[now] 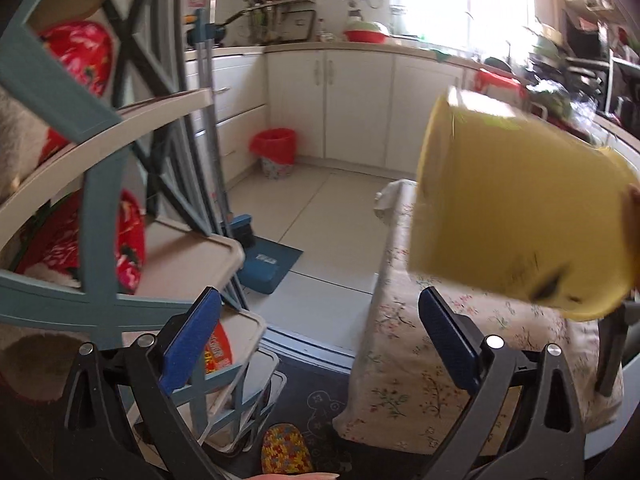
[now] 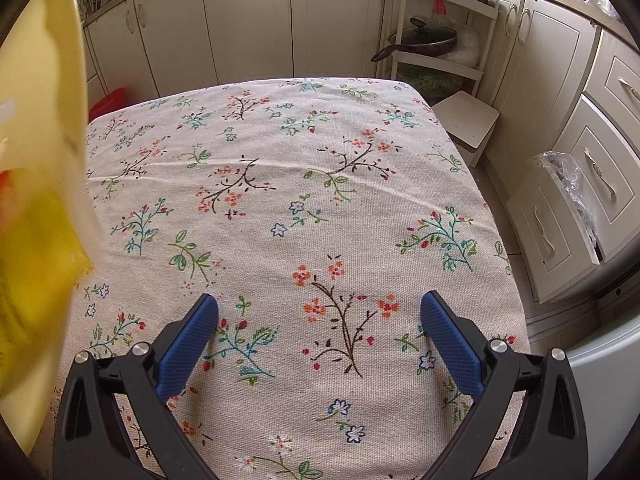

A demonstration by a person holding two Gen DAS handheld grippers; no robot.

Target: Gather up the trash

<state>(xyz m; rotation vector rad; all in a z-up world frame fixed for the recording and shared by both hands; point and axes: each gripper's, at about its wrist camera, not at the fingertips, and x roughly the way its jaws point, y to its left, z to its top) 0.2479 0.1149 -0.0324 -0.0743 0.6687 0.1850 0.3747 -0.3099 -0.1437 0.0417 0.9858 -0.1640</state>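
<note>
Yellow plastic bin (image 1: 516,208), blurry & tipped, is up in the air over the edge of the table w/ the flowery cloth (image 2: 280,184), near both grippers but not in either. Left gripper (image 1: 320,308) is wide open w/ nothing in it. Right gripper (image 2: 319,312) is wide open too, empty, just over the cloth; small bin w/ red bag (image 1: 275,152) sits far off by the white cupboards.

The tilted yellow plastic bucket (image 1: 520,208) is smeared by motion blur in the left wrist view, its right side cut by the edge, and what holds it cannot be told. In the right wrist view it is only a blurred yellow mass at the left edge, hiding that side of the floral-clothed tabletop (image 2: 280,200). The tabletop's near edge is cut off below.
</note>
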